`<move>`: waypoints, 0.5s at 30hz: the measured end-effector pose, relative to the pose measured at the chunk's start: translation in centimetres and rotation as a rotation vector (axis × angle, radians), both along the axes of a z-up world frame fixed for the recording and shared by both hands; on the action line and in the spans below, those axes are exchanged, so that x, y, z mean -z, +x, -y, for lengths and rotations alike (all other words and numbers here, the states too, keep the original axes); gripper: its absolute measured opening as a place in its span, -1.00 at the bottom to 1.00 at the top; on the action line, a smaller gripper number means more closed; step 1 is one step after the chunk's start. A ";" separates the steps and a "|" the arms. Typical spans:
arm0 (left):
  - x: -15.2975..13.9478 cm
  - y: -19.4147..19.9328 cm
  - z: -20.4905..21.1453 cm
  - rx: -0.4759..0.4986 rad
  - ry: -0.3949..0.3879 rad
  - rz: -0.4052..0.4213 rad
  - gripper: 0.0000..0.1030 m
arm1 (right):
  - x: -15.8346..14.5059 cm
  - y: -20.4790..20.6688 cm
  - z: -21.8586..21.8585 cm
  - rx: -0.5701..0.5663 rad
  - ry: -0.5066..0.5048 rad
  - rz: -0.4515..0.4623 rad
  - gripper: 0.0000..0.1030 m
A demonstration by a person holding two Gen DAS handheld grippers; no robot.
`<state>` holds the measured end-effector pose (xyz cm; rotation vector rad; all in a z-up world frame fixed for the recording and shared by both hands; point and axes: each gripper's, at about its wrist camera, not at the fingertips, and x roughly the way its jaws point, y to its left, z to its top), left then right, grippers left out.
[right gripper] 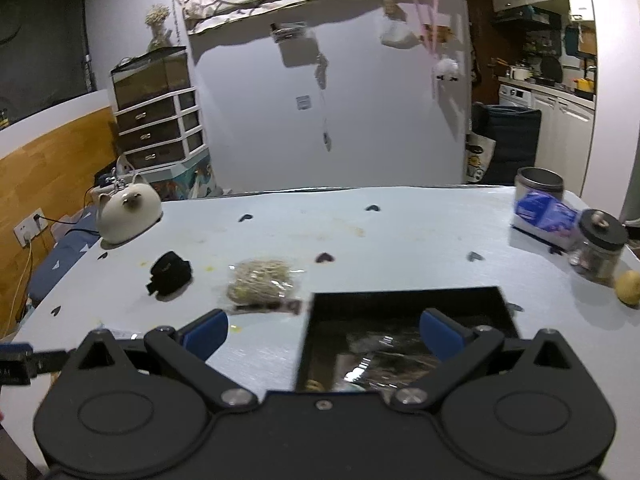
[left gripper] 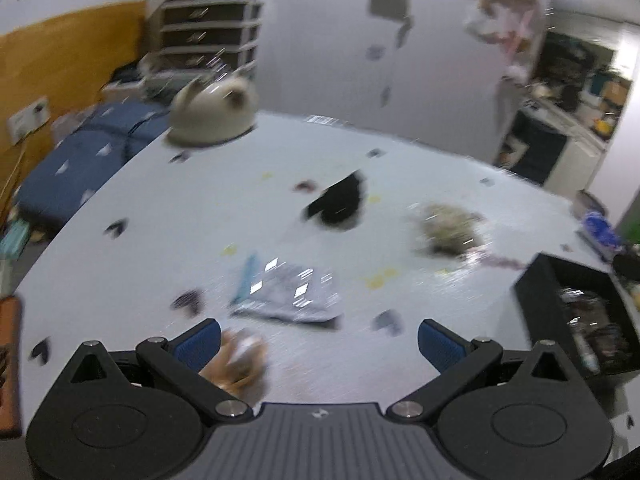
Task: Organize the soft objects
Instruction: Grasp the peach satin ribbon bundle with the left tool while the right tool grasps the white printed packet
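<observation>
While both grippers hover with fingers spread and empty, lower the left gripper (left gripper: 319, 338) squarely over the grey foil packet (left gripper: 288, 294) on the bench (left gripper: 160, 200), then carry it to the black bin (right gripper: 404, 300).
</observation>
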<state>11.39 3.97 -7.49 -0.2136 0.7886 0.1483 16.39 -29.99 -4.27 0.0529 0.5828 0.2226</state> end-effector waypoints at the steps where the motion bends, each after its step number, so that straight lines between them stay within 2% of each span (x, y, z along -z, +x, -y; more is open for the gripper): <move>1: 0.2 -0.1 -0.7 -0.017 -0.006 -0.017 1.00 | 0.0 0.3 -0.8 -0.010 0.002 -0.001 1.00; 6: 1.5 -0.5 -3.5 -0.046 -0.052 -0.076 0.95 | -0.1 1.7 -4.5 -0.041 0.021 0.005 1.00; 10: 3.1 0.2 -5.0 -0.047 -0.073 -0.160 0.54 | -0.3 2.9 -7.8 -0.071 0.037 0.016 1.00; 12: 4.0 0.4 -5.5 -0.040 -0.078 -0.207 0.43 | -0.4 3.5 -9.5 -0.085 0.044 0.018 1.00; 15: 5.3 0.9 -5.8 -0.011 -0.067 -0.280 0.37 | -0.6 4.5 -11.8 -0.095 0.054 0.010 1.00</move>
